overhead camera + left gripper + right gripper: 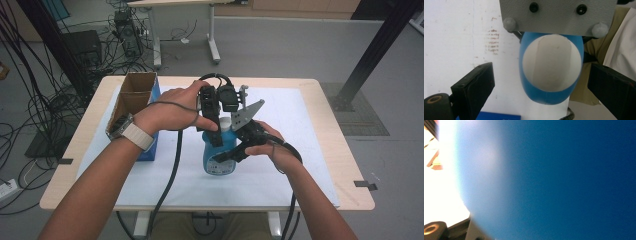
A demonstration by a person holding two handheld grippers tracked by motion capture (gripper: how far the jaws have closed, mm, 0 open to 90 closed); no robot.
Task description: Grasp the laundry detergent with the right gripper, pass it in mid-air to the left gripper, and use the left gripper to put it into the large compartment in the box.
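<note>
Two grippers were on one blue bottle (219, 157), which stood upright on the white mat (295, 170), just right of the carton (131, 102). I held both.

My right gripper (239, 150) came at the bottle's body from the side. Its jaws were drawn in about as far as they go, clamped on the blue wall; in the right gripper view the bottle (549, 180) sat so near the lens that it was a blue blur. My left gripper (212, 122) pointed down over the top. In the left gripper view the white cap (551, 66) lay between my two black jaws, which stood wide apart, one on either side, neither touching it. So the left held nothing.

What could have gone wrong, as I judged it: the cap sat nearer my right-hand jaw than the other, so closing from there could have pushed the cap sideways before both pads met it, and tipped the bottle in the side grip. The body looked smooth and rounded; a twist on the cap might have spun the whole bottle in my right jaws instead of loosening anything. Squeezing harder to stop that could have dented the wall and, with the cap off, pushed liquid out onto the mat. The grey plate (557, 16) of my right gripper also stood just above the cap, so the two grippers could have knocked together.
</note>
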